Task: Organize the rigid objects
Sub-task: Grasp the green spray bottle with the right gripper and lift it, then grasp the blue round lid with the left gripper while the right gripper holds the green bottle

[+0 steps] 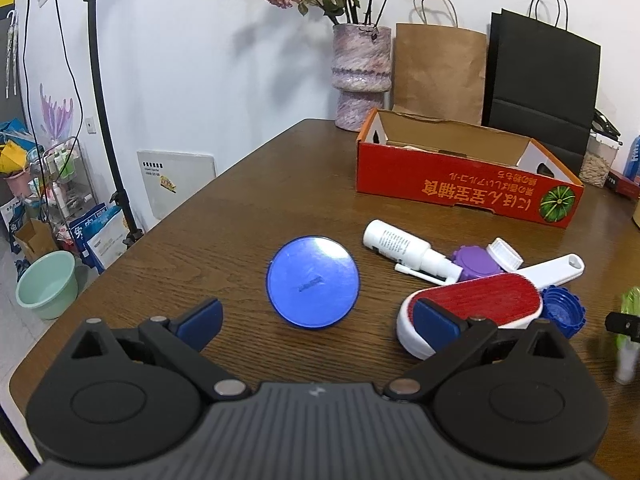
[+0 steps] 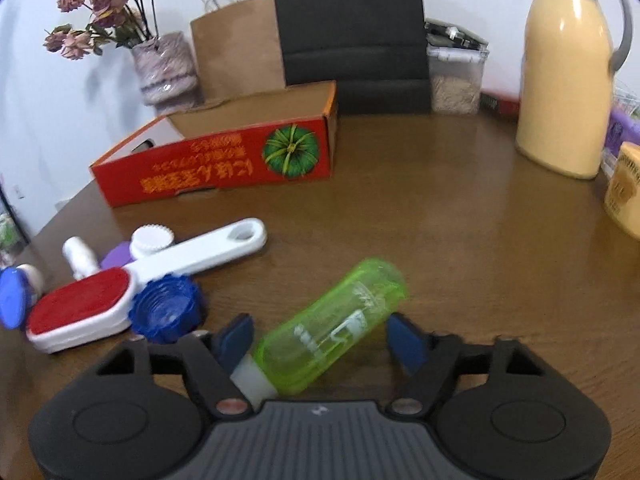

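A blue round lid lies on the wooden table just ahead of my open, empty left gripper. To its right is a pile: a white spray bottle, a purple cap, a red-and-white lint brush and a blue ridged cap. My right gripper is open around a green transparent bottle lying slantwise between its jaws; contact is unclear. The pile also shows in the right wrist view: the brush and the blue cap. An open red cardboard box stands behind.
A vase of dried flowers, a brown paper bag and a black bag stand at the table's back. A yellow thermos and a yellow tub stand at the right. The table's left edge is near the lid.
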Tool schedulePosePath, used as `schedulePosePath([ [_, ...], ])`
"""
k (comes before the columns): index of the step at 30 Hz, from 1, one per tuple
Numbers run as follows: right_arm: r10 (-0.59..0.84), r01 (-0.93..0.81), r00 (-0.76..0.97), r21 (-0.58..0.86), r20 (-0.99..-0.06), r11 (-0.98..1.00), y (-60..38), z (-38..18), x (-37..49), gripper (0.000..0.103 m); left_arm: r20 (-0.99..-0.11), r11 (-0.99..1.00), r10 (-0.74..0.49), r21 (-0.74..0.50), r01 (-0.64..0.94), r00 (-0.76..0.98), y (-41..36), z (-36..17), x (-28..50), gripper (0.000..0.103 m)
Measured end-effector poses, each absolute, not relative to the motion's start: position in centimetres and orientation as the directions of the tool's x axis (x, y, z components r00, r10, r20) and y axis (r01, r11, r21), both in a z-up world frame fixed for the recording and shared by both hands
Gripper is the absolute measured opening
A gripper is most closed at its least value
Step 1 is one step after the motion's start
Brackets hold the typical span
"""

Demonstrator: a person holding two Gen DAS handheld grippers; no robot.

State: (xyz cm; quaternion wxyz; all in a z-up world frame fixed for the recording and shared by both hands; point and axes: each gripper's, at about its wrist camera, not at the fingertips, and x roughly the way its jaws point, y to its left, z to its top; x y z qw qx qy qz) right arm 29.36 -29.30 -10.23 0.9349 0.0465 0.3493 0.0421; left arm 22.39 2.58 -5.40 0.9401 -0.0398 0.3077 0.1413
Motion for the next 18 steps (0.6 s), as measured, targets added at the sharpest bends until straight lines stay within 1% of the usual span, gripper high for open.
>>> schedulePosePath([
  [1, 0.108, -0.046, 0.757, 0.112, -0.644, 0.993, -29.2, -10.3, 29.4, 0.047, -0.591, 0.956, 0.244, 0.014, -0.293, 0.769, 2.7, -5.5, 22.5, 0.103],
  [2, 0.102, -0.040, 0.759, 0.110, -0.643, 0.993, -29.1, -10.3, 29.5, 0.042, -0.594, 0.955, 0.247, 0.017, -0.295, 0.766, 3.0, -5.7, 22.7, 0.103],
  [3, 0.103, -0.039, 0.762, 0.113, -0.639, 0.993, -29.1, -10.4, 29.6, 0.034, -0.595, 0.954, 0.250, 0.019, -0.298, 0.764, 3.1, -5.8, 22.8, 0.103],
  [4, 0.105, -0.043, 0.764, 0.112, -0.636, 0.993, -29.0, -10.4, 29.6, 0.030, -0.597, 0.954, 0.253, 0.021, -0.301, 0.761, 3.3, -6.0, 23.0, 0.103],
  [11, 0.079, -0.091, 0.806, 0.009, -0.587, 0.996, -27.1, -10.8, 28.3, 0.030, -0.611, 0.945, 0.280, 0.040, -0.324, 0.741, 4.6, -7.2, 24.9, 0.103],
  [18, 0.093, -0.119, 0.804, -0.005, -0.587, 0.993, -26.5, -10.7, 28.2, 0.030, -0.615, 0.944, 0.283, 0.043, -0.327, 0.736, 4.8, -8.0, 26.9, 0.103],
])
